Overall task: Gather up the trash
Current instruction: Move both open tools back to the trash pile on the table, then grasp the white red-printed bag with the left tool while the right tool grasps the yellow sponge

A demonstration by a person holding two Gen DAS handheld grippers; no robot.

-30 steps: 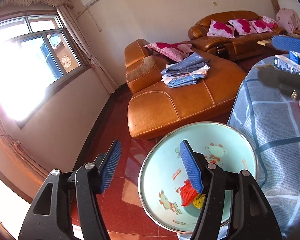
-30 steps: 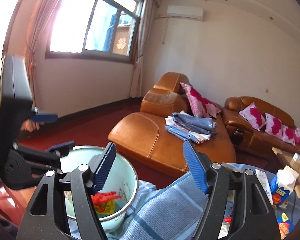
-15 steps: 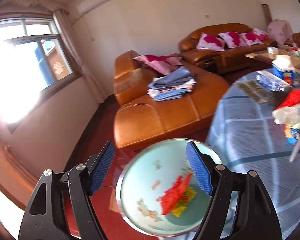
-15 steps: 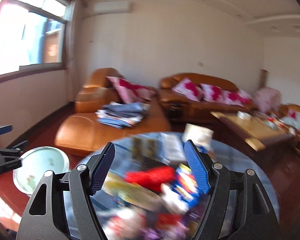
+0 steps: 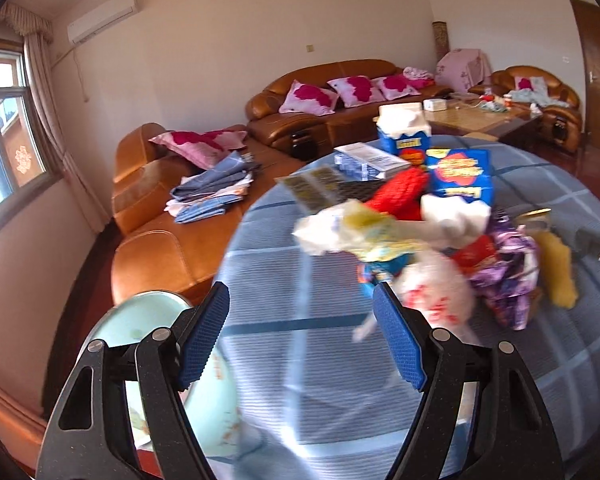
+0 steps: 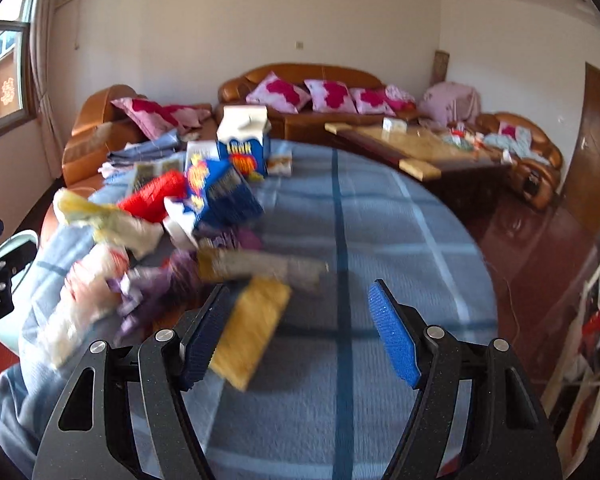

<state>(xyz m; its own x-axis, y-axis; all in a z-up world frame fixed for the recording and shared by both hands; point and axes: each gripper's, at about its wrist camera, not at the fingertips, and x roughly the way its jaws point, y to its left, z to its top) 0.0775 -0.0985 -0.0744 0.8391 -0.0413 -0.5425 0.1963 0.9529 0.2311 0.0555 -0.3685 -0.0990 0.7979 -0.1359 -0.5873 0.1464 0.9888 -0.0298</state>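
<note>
Biggest change since half a second ago: both my cameras have swung off the sofa side and onto the round table (image 5: pixel 300 320), with its blue checked cloth filling most of each view. The enamel basin (image 5: pixel 148 320), dead centre in the left wrist view a moment back, has slid to the lower-left corner beside the table edge, mostly behind my left finger. The right wrist view has sharpened a bit but the near stuff is still smeared.

Counting from big to small: two brown leather sofas (image 5: pixel 332 92) along the walls, one coffee table (image 6: pixel 420 148), then the trash heap (image 5: pixel 440 248) bunched on the far half of the cloth. In the heap I make out two blue snack boxes (image 5: pixel 460 176), one tissue box (image 6: pixel 244 140) with white paper poking up, one red packet (image 5: pixel 400 192), one yellow wrapper (image 6: pixel 252 324) nearest my right gripper, one purple crumpled wrapper (image 5: pixel 508 264), plus pale plastic bags I can't count through the blur.

Left gripper (image 5: pixel 302 340) is spread wide over bare cloth, nothing between the pads. Right gripper (image 6: pixel 296 336) is spread wide too, holding nothing, its left pad just in front of the yellow wrapper.
</note>
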